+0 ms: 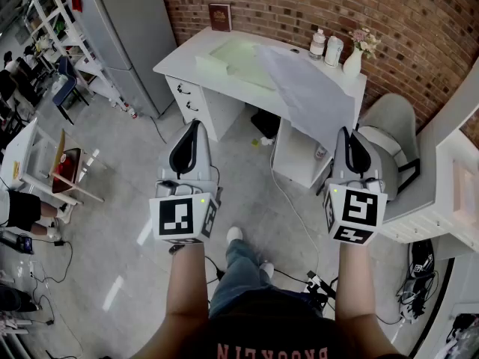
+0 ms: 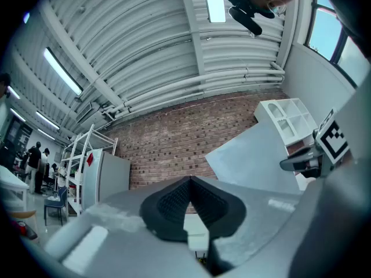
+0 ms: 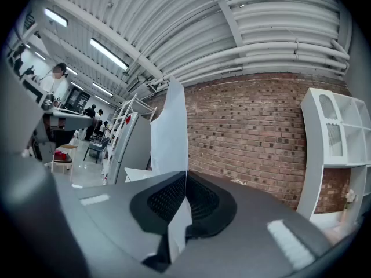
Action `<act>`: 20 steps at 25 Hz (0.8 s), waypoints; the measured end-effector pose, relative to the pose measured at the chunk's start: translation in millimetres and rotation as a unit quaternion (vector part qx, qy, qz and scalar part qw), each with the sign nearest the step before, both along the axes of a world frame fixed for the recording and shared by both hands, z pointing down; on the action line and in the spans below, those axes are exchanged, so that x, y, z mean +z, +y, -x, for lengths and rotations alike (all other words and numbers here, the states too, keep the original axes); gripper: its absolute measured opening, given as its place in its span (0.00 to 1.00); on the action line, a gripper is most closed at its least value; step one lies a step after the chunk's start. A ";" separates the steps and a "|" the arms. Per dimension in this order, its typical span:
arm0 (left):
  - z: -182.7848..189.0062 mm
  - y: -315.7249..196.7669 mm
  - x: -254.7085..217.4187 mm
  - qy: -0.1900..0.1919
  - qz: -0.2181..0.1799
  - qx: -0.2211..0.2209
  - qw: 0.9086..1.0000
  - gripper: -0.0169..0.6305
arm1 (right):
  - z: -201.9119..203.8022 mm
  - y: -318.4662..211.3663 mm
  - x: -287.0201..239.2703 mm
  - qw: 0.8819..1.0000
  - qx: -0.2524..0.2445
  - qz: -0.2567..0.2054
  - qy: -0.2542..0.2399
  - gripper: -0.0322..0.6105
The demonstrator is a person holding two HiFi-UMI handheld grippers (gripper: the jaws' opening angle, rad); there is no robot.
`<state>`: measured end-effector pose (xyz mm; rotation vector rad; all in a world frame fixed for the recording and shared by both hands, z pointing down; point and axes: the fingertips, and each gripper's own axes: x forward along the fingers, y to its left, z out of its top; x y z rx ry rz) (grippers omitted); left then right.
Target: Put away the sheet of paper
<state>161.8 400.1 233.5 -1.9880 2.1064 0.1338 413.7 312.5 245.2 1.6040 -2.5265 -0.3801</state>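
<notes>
Standing before a white table set against a brick wall, the person holds a gripper in each hand at about the same height, both aimed toward the table. The right gripper has its fingers pressed together on the paper, pinching it at its near edge. From that grip the sheet stretches away toward the table. In the head view it hangs over the table's right half and hides part of the top; whether its far end touches the top I cannot tell. In the right gripper view the paper stands on edge between the dark ribbed pads and runs up past them as a tall pale strip in front of the wall.

The left gripper is off to the left, well apart from the sheet. Its fingers are closed tip to tip with nothing between them. In the left gripper view the paper shows to the right as a broad grey slanted sheet, with the right gripper at its lower edge.

A pale green mat lies on the table. Along the wall stand a dark red book, two small containers and a white vase with flowers. A grey fridge stands left of the table and a light chair to its right.
</notes>
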 end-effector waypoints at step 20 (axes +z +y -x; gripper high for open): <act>7.7 -25.1 5.6 0.011 -0.002 0.020 1.000 0.02 | 15.2 -17.6 8.3 1.000 -0.008 0.013 -0.022 0.05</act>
